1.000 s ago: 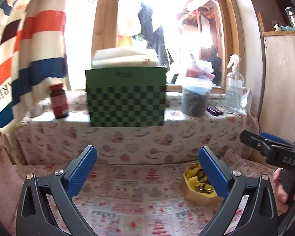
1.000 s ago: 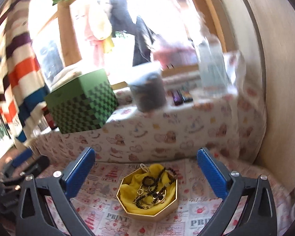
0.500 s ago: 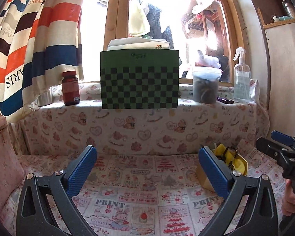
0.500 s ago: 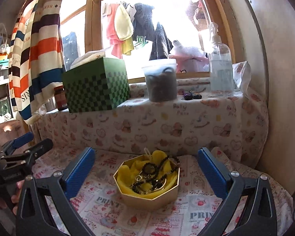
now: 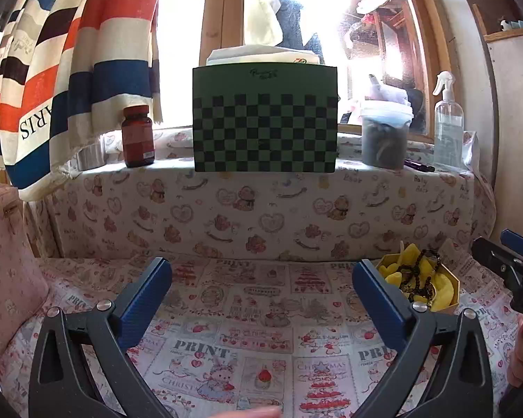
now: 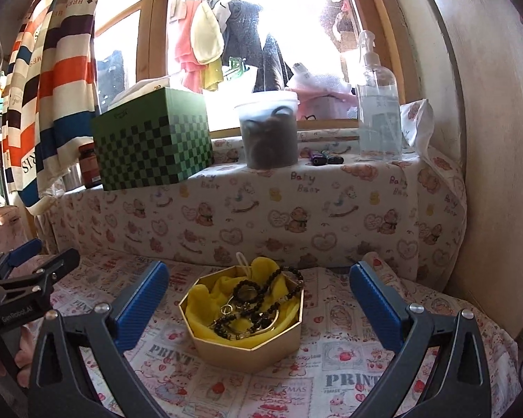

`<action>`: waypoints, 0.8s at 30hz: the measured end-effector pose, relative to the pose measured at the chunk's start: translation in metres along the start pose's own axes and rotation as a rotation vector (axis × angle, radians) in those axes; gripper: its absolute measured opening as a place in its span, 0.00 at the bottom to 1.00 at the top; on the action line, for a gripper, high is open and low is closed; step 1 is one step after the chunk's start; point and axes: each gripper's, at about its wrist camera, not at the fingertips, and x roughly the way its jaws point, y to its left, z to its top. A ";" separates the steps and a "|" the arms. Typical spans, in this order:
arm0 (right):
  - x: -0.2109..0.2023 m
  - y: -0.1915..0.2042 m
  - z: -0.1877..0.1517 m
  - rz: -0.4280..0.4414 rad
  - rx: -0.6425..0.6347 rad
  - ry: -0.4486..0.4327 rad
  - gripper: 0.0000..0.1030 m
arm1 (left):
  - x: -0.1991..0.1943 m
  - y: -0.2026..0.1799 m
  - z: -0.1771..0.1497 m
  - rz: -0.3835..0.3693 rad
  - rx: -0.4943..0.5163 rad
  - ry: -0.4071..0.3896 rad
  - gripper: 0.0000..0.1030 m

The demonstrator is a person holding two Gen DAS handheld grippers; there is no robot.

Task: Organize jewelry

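Both claws stand wide open and hold nothing. The right claw (image 6: 258,308) hovers low over the bench (image 6: 334,376), which is covered by a printed cloth with red Christmas motifs, and its blue pads frame an octagonal gold jewelry box (image 6: 247,339) sitting between them — the box touches neither pad. The box is lined with crumpled yellow cloth (image 6: 200,304), and on that lining lies a tangle of black bead strands (image 6: 261,287) with some gold-coloured pieces (image 6: 226,310) among them; a small white loop sticks up at the box's far rim.

The left claw (image 5: 261,299) hangs over a bare stretch of the bench nearer the left side, its pads equally spread. From its camera the same box (image 5: 446,291) shows beyond its right pad, near the bench's far right corner, close to the raised ledge behind. The right claw (image 5: 505,261) enters that view at the right edge, and the left claw (image 6: 28,278) shows at the left edge of the right camera.

On the ledge behind the bench, draped in a teddy-bear print, stand a brown pill bottle (image 5: 137,136), a green checkered box (image 5: 265,129), a lidded plastic tub (image 5: 385,134) with dark contents, and a clear spray bottle (image 5: 448,122). A striped curtain (image 5: 87,52) hangs at the left of the window.
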 end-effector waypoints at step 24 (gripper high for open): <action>-0.002 0.014 -0.001 -0.014 -0.069 -0.014 1.00 | -0.003 -0.003 0.000 -0.001 0.019 0.005 1.00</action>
